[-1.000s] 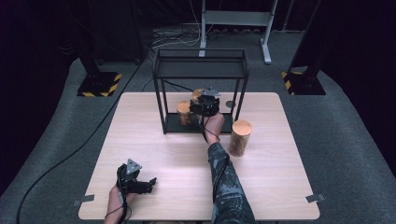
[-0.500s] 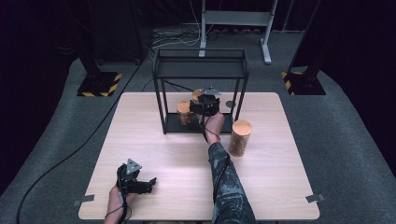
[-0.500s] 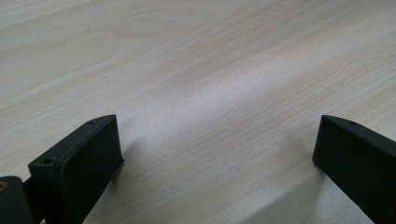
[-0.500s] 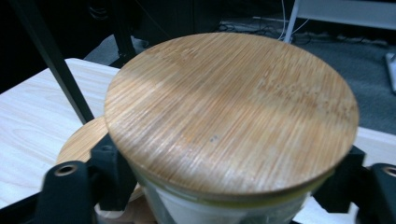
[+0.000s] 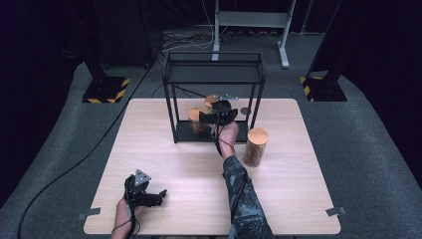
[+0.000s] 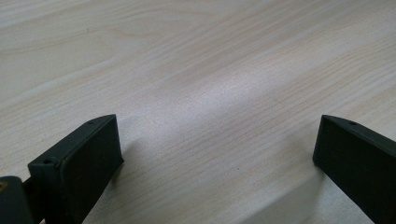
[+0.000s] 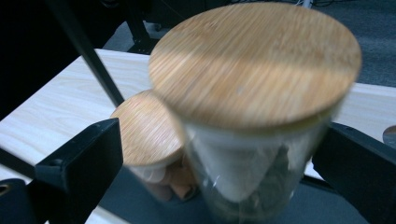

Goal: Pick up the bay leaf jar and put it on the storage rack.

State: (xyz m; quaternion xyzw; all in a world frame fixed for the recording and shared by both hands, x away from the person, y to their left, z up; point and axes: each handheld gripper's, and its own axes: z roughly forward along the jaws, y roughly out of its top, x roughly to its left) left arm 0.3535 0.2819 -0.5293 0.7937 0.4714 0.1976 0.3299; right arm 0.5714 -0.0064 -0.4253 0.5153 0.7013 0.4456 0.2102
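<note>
Since the frame a second ago little has shifted on the table [image 5: 164, 149]: both hands sit where they were, but the right gripper [image 5: 215, 115] has just been opening its jaws, which now stand wide on either side of a glass jar with a bamboo lid [image 7: 252, 93], the pads clear of the glass. The jar stands on the bottom shelf of the black wire rack [image 5: 214, 62] at the far middle of the table, with a second lidded jar [image 7: 144, 128] just beside it to the left. A third jar [image 5: 256, 146], also wood-topped, stands on the tabletop near the rack's right leg, apart from the shelf. At the near left corner the left gripper [image 5: 149, 195] rests low over bare wood, its jaws spread wide with nothing between them
</note>
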